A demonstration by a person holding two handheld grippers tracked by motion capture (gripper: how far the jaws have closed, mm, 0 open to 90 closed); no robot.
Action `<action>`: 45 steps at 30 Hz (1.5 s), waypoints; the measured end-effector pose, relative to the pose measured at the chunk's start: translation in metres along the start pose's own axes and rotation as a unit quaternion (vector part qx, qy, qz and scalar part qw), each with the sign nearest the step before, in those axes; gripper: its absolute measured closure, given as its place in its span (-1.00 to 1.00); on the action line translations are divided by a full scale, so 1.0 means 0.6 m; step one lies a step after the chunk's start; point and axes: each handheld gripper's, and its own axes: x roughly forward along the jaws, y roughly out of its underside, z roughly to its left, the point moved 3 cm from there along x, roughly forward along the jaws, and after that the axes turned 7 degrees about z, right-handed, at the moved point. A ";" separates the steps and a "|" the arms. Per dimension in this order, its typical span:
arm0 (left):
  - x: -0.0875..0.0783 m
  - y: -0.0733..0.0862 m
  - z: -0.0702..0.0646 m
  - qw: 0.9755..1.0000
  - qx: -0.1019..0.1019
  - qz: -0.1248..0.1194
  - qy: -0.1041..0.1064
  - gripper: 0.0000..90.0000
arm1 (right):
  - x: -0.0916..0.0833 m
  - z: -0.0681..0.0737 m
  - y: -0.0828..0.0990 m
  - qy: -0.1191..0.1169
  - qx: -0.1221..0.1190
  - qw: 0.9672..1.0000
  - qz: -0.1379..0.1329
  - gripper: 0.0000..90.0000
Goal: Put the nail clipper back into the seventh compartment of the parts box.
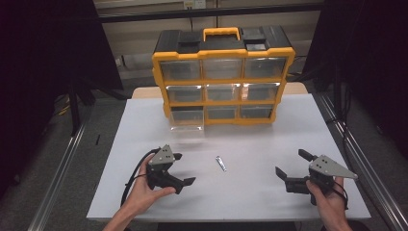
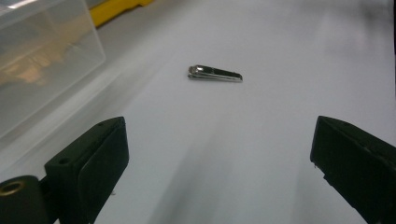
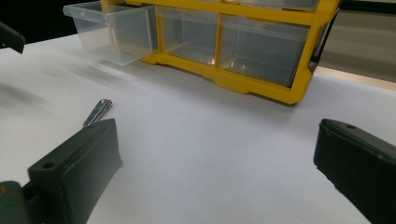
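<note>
- The left tongs [image 1: 184,168] are sitting low over the white counter [image 1: 260,192] at the near left, held in a hand [image 1: 144,192]; the jaws are standing wide apart, gripping nothing and touching nothing.
- In the left gripper view, those tongs [image 2: 219,154] are pointing at a small metal nail clipper [image 2: 215,73] lying flat on the counter, ahead of the jaws and apart from them.
- In the high view, the nail clipper [image 1: 221,163] is lying between the two tongs, nearer the left pair, in front of the organiser.
- A yellow and black drawer organiser [image 1: 223,72] is standing at the far side of the counter; its bottom-left clear drawer [image 1: 186,126] is sticking out, pulled forward.
- In the right gripper view, that drawer [image 3: 112,30] is looking empty, though its clear walls are making this hard to judge.
- The right tongs [image 1: 290,166] are sitting at the near right in the other hand [image 1: 329,204], jaws wide apart, holding and touching nothing.
- In the right gripper view, the left jaw of those tongs [image 3: 217,158] is partly covering the clipper [image 3: 98,112].
- The drawers' contents are too blurred to make out from above.
</note>
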 end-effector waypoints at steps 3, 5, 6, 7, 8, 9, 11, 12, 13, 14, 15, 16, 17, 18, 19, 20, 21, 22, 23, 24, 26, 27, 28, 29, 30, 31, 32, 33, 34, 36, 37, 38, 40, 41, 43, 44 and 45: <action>0.007 -0.002 -0.005 1.000 0.017 0.014 0.018 -0.90 | 0.001 0.000 0.000 0.000 -0.001 1.000 0.001 -0.99; 0.010 -0.008 -0.003 0.999 0.019 0.010 0.024 -0.90 | 0.001 0.001 0.000 -0.001 -0.001 1.000 0.002 -0.99; 0.011 -0.011 -0.003 1.000 0.016 0.008 0.023 -0.89 | 0.001 0.001 0.000 0.000 -0.002 1.000 0.002 -0.99; 0.012 -0.015 0.000 0.999 0.019 0.010 0.023 -0.89 | 0.001 0.001 0.000 -0.001 -0.002 1.000 0.001 -0.99; 0.013 -0.018 0.002 0.999 0.021 0.010 0.022 -0.89 | 0.001 0.001 0.000 -0.001 -0.004 1.000 0.001 -0.99; 0.014 -0.023 0.004 0.999 0.024 0.010 0.024 -0.89 | 0.001 0.001 0.000 0.000 -0.004 1.000 0.002 -0.99; 0.019 -0.032 0.008 0.999 0.028 0.012 0.028 -0.88 | 0.001 0.000 0.000 -0.001 -0.003 1.000 0.002 -0.99; 0.022 -0.036 0.010 0.999 0.030 0.015 0.040 -0.88 | 0.001 0.000 0.000 -0.001 -0.004 1.000 0.002 -0.99; 0.026 -0.039 0.012 0.998 0.035 0.019 0.044 -0.87 | 0.001 0.001 0.000 -0.002 -0.003 1.000 0.003 -0.99; 0.032 -0.040 0.013 0.998 0.032 0.018 0.043 -0.86 | 0.001 0.001 0.000 -0.002 -0.003 1.000 0.005 -0.99; 0.037 -0.041 0.014 0.998 0.041 0.029 0.039 -0.87 | 0.002 0.001 0.000 -0.002 -0.004 1.000 0.004 -0.99; 0.043 -0.043 0.013 0.997 0.048 0.036 0.043 -0.87 | 0.001 0.001 0.000 -0.003 -0.004 1.000 0.004 -0.99; 0.048 -0.045 0.013 0.997 0.055 0.040 0.043 -0.86 | 0.001 0.001 0.000 -0.003 -0.004 1.000 0.004 -0.99; 0.053 -0.047 0.014 0.996 0.061 0.041 0.041 -0.85 | 0.001 0.001 0.000 -0.003 -0.004 1.000 0.004 -0.99; 0.058 -0.048 0.013 0.996 0.061 0.048 0.044 -0.85 | 0.001 0.001 0.001 -0.003 -0.003 1.000 0.004 -0.99; 0.061 -0.051 0.014 0.995 0.068 0.060 0.053 -0.85 | 0.001 0.001 0.001 -0.004 -0.004 1.000 0.004 -0.99; 0.066 -0.053 0.012 0.994 0.071 0.062 0.049 -0.83 | 0.001 0.001 0.001 -0.004 -0.004 1.000 0.004 -0.99; 0.071 -0.056 0.012 0.993 0.080 0.073 0.049 -0.83 | 0.001 0.001 0.001 -0.003 -0.004 1.000 0.003 -0.99; 0.074 -0.058 0.012 0.993 0.083 0.075 0.048 -0.84 | 0.001 0.001 0.001 -0.004 -0.004 1.000 0.004 -0.99; 0.076 -0.061 0.012 0.992 0.086 0.077 0.053 -0.84 | 0.001 0.001 0.001 -0.004 -0.004 1.000 0.004 -0.99; 0.080 -0.068 0.013 0.990 0.093 0.085 0.059 -0.83 | 0.001 0.001 0.001 -0.004 -0.003 1.000 0.004 -0.99; 0.082 -0.071 0.013 0.990 0.094 0.091 0.061 -0.82 | 0.001 0.001 0.001 -0.005 -0.004 1.000 0.004 -0.99; 0.087 -0.075 0.012 0.989 0.098 0.093 0.064 -0.81 | 0.001 0.001 0.001 -0.005 -0.005 1.000 0.004 -0.99; 0.089 -0.078 0.012 0.988 0.099 0.096 0.071 -0.81 | 0.001 0.001 0.001 -0.005 -0.005 1.000 0.005 -0.99; 0.090 -0.082 0.013 0.985 0.104 0.109 0.083 -0.81 | 0.001 0.001 0.001 -0.005 -0.005 1.000 0.005 -0.99; 0.094 -0.086 0.010 0.986 0.107 0.106 0.078 -0.81 | 0.001 0.002 0.001 -0.006 -0.004 1.000 0.006 -0.99; 0.099 -0.092 0.008 0.985 0.112 0.102 0.077 -0.80 | 0.002 0.001 0.001 -0.005 -0.005 1.000 0.006 -0.99; 0.102 -0.095 0.006 0.985 0.116 0.100 0.078 -0.78 | 0.002 0.002 0.002 -0.006 -0.006 1.000 0.007 -0.99; 0.105 -0.101 0.006 0.983 0.123 0.108 0.086 -0.76 | 0.003 0.002 0.002 -0.007 -0.006 1.000 0.008 -0.99; 0.113 -0.107 0.007 0.980 0.133 0.118 0.089 -0.74 | 0.003 0.002 0.002 -0.007 -0.007 1.000 0.008 -0.99; 0.116 -0.110 0.009 0.978 0.136 0.128 0.096 -0.73 | 0.003 0.002 0.002 -0.007 -0.007 1.000 0.008 -0.99; 0.121 -0.113 0.010 0.978 0.137 0.128 0.095 -0.72 | 0.003 0.003 0.002 -0.008 -0.007 1.000 0.009 -0.99; 0.128 -0.120 0.011 0.975 0.147 0.134 0.094 -0.69 | 0.002 0.003 0.002 -0.009 -0.007 1.000 0.008 -0.99; 0.132 -0.121 0.011 0.977 0.147 0.125 0.087 -0.69 | 0.002 0.003 0.002 -0.008 -0.007 1.000 0.006 -0.99; 0.135 -0.126 0.013 0.974 0.155 0.134 0.095 -0.67 | 0.001 0.003 0.002 -0.009 -0.006 1.000 0.006 -0.99; 0.140 -0.126 0.014 0.976 0.155 0.126 0.083 -0.67 | 0.001 0.002 0.002 -0.008 -0.005 1.000 0.007 -0.99; 0.142 -0.127 0.016 0.974 0.159 0.135 0.090 -0.67 | 0.001 0.003 0.002 -0.009 -0.004 1.000 0.007 -0.99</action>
